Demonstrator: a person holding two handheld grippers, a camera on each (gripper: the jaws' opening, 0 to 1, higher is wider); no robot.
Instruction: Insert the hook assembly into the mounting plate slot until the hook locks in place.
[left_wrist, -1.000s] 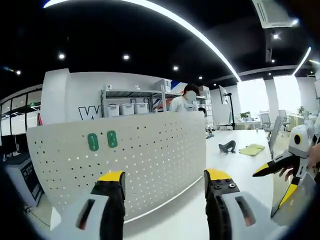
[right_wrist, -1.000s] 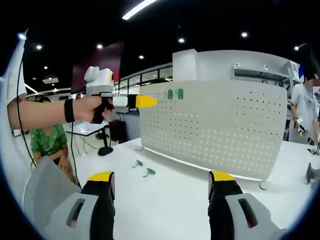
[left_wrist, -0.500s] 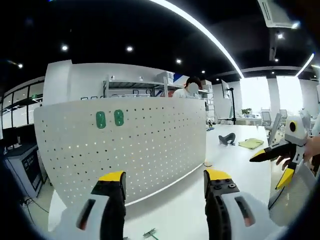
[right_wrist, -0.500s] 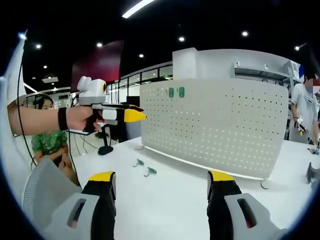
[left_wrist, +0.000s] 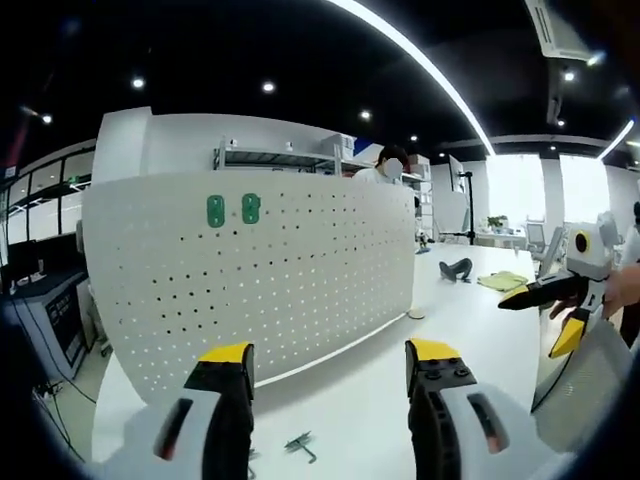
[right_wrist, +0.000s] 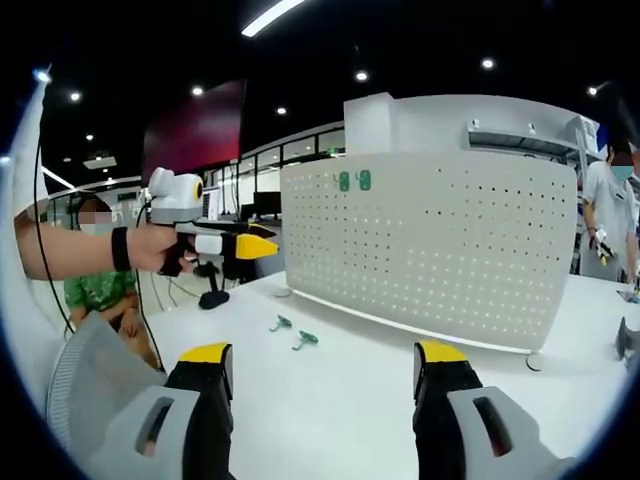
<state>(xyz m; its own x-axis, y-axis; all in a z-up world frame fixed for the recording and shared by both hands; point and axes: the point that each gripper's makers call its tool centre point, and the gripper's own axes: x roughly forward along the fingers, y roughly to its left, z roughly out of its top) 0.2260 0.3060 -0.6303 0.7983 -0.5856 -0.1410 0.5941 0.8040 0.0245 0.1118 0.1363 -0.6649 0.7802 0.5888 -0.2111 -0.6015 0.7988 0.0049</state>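
Both grippers are spread wide and hold nothing: the left gripper (left_wrist: 328, 362) and the right gripper (right_wrist: 322, 362) hang above the white table (right_wrist: 340, 400). Two green hooks (right_wrist: 293, 332) lie loose on the table before the upright pegboard (right_wrist: 440, 240). Two green pieces (right_wrist: 354, 181) sit high on the pegboard.

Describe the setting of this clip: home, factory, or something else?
Likely an open-plan office or lab: a white table holds a standing pegboard, with storage shelving behind it, ceiling strip lights, and office chairs beyond.
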